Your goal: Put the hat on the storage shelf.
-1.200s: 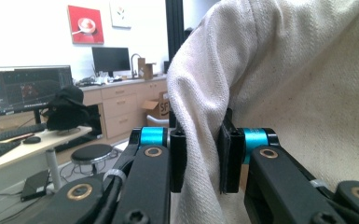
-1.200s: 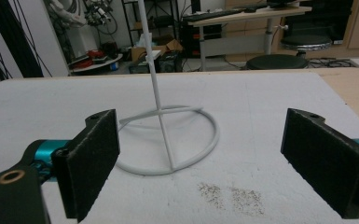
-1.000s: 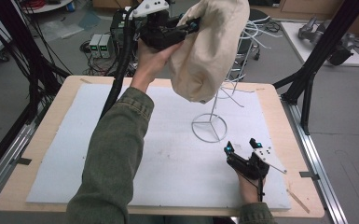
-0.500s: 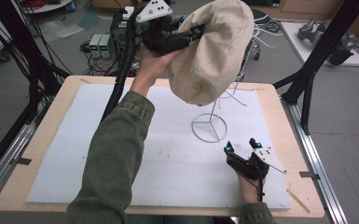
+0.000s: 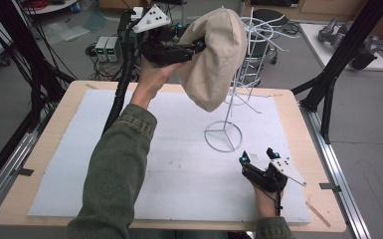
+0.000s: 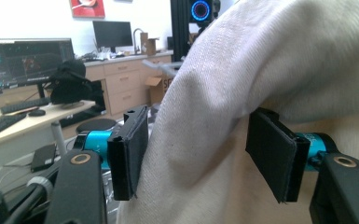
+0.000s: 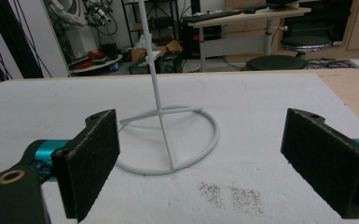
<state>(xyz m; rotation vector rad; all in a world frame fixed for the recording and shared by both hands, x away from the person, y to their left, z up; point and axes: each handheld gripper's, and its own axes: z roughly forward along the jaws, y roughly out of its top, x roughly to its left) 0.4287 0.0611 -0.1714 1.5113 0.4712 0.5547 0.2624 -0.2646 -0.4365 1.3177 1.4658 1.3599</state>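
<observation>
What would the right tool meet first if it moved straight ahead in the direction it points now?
Probably the white wire stand: its ring base lies on the mat directly ahead of the open right tool, with the thin post rising from it. Only bare mat shows between them; the depth is hard to judge.

Your beige cloth hat point(image 5: 213, 57) hangs high at upper centre, draped against the white wire stand point(image 5: 239, 79), whose ring base sits right of centre on the mat.
</observation>
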